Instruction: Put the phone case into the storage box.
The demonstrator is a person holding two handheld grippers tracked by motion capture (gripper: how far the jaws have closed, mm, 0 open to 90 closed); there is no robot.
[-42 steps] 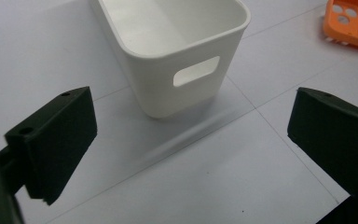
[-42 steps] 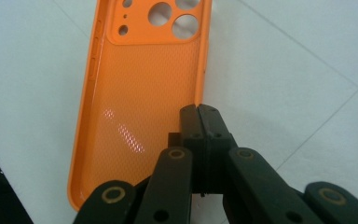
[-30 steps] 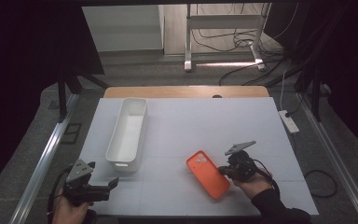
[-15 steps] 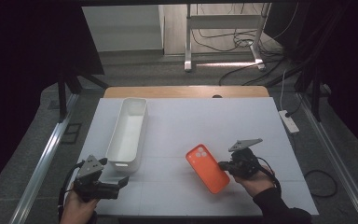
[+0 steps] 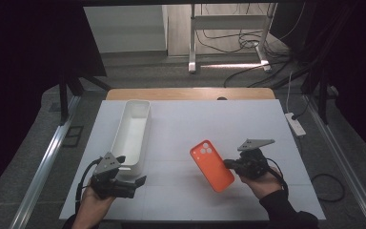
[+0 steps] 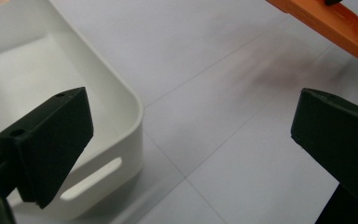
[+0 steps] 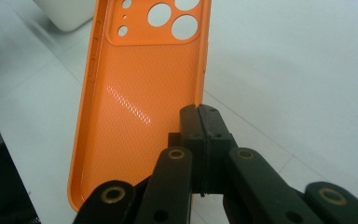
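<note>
Between closed right gripper (image 7: pixel 199 122) jaws, orange phone case (image 7: pixel 140 93) edge.

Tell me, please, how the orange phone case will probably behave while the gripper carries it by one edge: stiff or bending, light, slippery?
The orange phone case is an empty thin shell with camera holes, so it is probably light. The right gripper pinches only its side wall, so the case may flex or swing. Its glossy sheen suggests a rather smooth surface; it could slip if jolted.
</note>
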